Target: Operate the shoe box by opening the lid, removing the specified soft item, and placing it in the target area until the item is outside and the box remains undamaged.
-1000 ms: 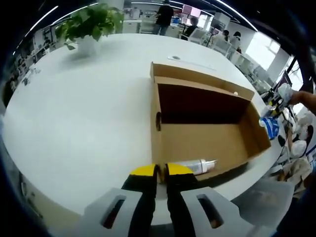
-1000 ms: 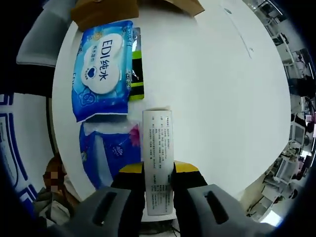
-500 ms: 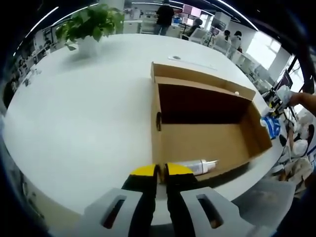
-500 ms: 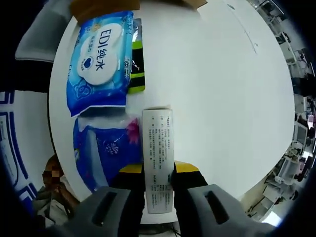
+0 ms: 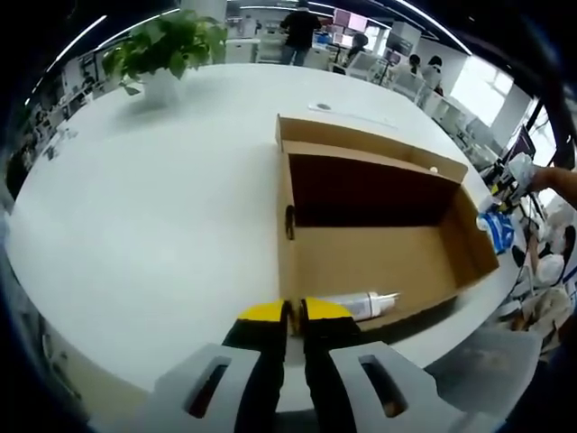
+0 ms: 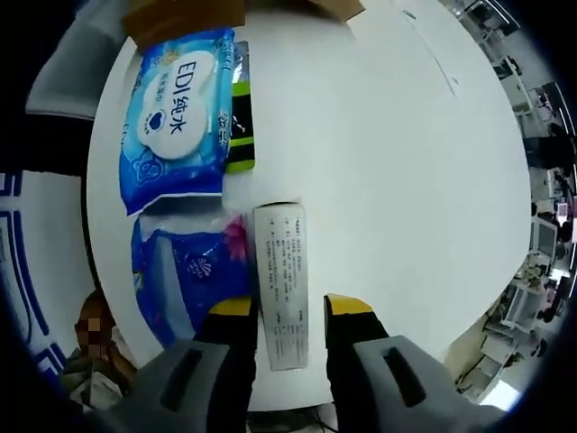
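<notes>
— What sort of place is this?
— An open-plan office. Beyond the far edge of the big white table (image 5: pixel 135 225) people sit and stand at desks with monitors (image 5: pixel 350 20).
— Anything else?
— A potted plant (image 5: pixel 167 50) stands on the table's far left part, strip lights run above it, and bright windows (image 5: pixel 478 90) lie off its right side.

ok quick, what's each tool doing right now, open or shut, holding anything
Left tool: shut, pinching the near wall of the box.
Right tool: open, jaws either side of the white carton on the table, not gripping it.
</notes>
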Demonstrator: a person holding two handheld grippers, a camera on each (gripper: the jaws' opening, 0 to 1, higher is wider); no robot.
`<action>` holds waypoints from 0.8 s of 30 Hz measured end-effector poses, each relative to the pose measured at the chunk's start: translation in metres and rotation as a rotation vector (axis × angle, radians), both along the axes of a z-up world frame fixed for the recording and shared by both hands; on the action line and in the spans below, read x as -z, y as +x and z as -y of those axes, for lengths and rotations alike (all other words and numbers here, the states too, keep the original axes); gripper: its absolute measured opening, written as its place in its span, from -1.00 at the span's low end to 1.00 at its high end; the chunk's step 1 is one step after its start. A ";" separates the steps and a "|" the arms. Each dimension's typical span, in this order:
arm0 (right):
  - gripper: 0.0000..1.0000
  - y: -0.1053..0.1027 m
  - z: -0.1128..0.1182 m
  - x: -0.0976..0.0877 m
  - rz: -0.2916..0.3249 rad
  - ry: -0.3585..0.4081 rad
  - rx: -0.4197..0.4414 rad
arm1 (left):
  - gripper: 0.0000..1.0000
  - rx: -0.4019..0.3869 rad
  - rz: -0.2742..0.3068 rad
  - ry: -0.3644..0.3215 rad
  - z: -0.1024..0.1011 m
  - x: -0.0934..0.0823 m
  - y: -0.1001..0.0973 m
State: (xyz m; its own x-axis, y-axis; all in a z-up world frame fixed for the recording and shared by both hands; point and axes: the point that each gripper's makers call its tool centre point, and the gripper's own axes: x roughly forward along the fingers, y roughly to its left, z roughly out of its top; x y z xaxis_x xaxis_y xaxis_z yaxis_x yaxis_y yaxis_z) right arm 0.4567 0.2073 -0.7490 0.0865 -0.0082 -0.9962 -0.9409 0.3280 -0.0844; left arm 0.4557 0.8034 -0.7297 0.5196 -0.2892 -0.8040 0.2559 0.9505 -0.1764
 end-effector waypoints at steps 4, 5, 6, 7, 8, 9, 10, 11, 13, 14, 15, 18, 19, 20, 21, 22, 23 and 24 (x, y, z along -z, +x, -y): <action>-0.42 0.001 -0.012 -0.017 0.048 0.047 0.030 | -0.95 0.007 0.001 0.000 0.001 -0.001 0.000; -0.42 0.000 -0.015 -0.022 0.057 0.053 0.039 | -0.95 0.013 0.003 0.003 0.001 -0.001 0.000; -0.42 0.000 -0.016 -0.026 0.067 0.053 0.043 | -0.95 0.014 0.003 0.001 0.001 0.000 -0.001; -0.42 0.000 -0.018 -0.029 0.076 0.056 0.043 | -0.95 0.015 0.003 0.000 0.001 0.000 -0.001; -0.43 0.000 -0.021 -0.035 0.090 0.054 0.047 | -0.95 0.018 0.004 0.000 0.000 0.000 -0.001; -0.43 -0.001 -0.027 -0.040 0.104 0.056 0.049 | -0.95 0.019 0.004 -0.001 0.000 0.000 -0.001; -0.43 -0.001 -0.031 -0.044 0.117 0.061 0.046 | -0.95 0.019 0.003 -0.002 -0.001 0.000 -0.002; -0.45 0.000 -0.036 -0.048 0.133 0.059 0.045 | -0.95 0.022 0.004 -0.004 -0.002 0.000 -0.003; -0.42 0.002 -0.048 -0.056 0.162 0.065 0.040 | -0.96 0.021 0.002 -0.010 -0.004 -0.001 -0.006; -0.39 0.004 -0.056 -0.062 0.190 0.068 0.036 | -0.96 0.020 0.002 -0.012 -0.005 -0.001 -0.006; -0.39 0.005 -0.059 -0.064 0.199 0.071 0.033 | -0.96 0.022 0.003 -0.013 -0.006 0.000 -0.008; -0.40 0.014 -0.084 -0.081 0.273 0.088 0.019 | -0.96 0.025 0.006 -0.017 -0.007 0.000 -0.011; -0.41 0.016 -0.092 -0.086 0.295 0.097 0.018 | -0.96 0.024 0.007 -0.020 -0.007 0.000 -0.012; -0.42 0.017 -0.102 -0.091 0.306 0.110 0.018 | -0.95 0.022 0.007 -0.022 -0.007 0.000 -0.013; -0.44 0.020 -0.118 -0.100 0.332 0.134 0.008 | -0.95 0.019 0.007 -0.026 -0.007 0.000 -0.014; -0.47 0.023 -0.132 -0.106 0.355 0.165 0.007 | -0.95 0.017 0.007 -0.029 -0.008 0.000 -0.014; -0.51 0.022 -0.155 -0.113 0.360 0.214 0.009 | -0.95 0.018 0.008 -0.030 -0.008 0.000 -0.015; -0.54 0.022 -0.174 -0.118 0.361 0.256 -0.003 | -0.95 0.019 0.010 -0.031 -0.008 0.000 -0.017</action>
State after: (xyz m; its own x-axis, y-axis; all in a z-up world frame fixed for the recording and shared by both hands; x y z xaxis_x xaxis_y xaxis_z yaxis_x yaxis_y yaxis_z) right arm 0.4784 0.3811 -0.6310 0.4293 0.2352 -0.8720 -0.8667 0.3787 -0.3246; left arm 0.4392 0.8114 -0.7300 0.5213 -0.3240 -0.7895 0.2760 0.9394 -0.2033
